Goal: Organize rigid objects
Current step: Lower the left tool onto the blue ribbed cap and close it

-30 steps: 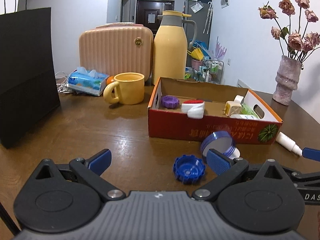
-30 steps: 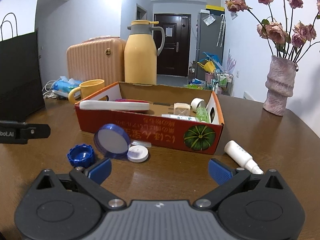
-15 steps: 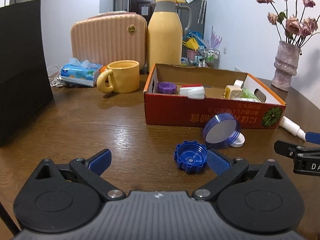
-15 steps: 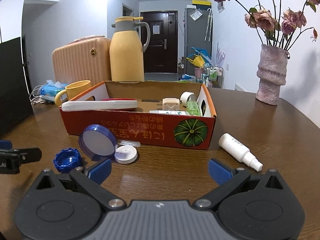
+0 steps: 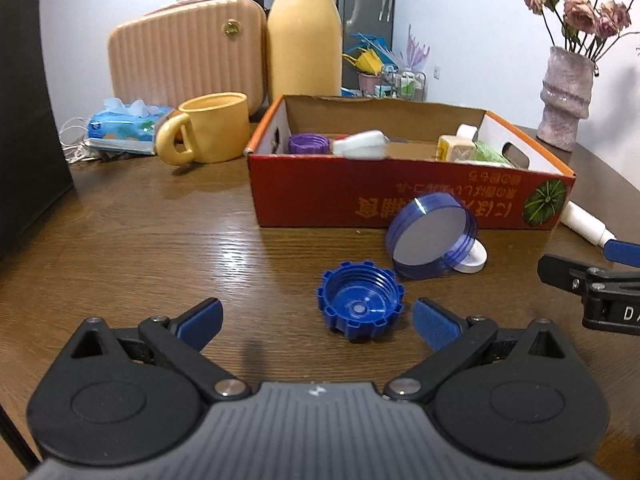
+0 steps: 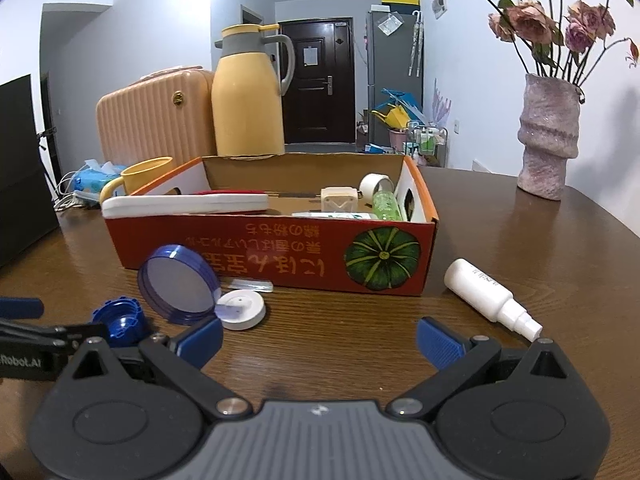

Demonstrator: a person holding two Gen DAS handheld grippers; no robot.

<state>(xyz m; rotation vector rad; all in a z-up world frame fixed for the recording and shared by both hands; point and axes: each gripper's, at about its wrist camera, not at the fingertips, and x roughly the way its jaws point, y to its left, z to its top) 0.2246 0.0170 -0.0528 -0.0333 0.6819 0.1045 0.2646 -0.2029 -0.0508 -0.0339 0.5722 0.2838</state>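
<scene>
A red cardboard box (image 5: 400, 196) (image 6: 280, 256) stands on the wooden table and holds several small items. In front of it lie a blue notched cap (image 5: 360, 306) (image 6: 120, 320), a translucent blue round lid (image 5: 432, 236) (image 6: 178, 284) leaning on a white disc (image 6: 242, 310), and a white spray bottle (image 6: 490, 296) (image 5: 584, 226). My left gripper (image 5: 318, 322) is open, the blue cap just ahead between its fingertips, nearer the right one. My right gripper (image 6: 320, 338) is open and empty, over bare table in front of the box.
A yellow mug (image 5: 210, 128), a tissue pack (image 5: 128, 124), a pink case (image 5: 188, 56) and a yellow thermos (image 5: 306, 32) stand behind the box. A black bag (image 5: 24, 120) is at the left. A vase of dried flowers (image 6: 548, 132) stands at the right.
My left gripper has moved forward, so the blue cap now sits between its fingertips. The right gripper has drifted back and to the right; the spray bottle looks nearer.
</scene>
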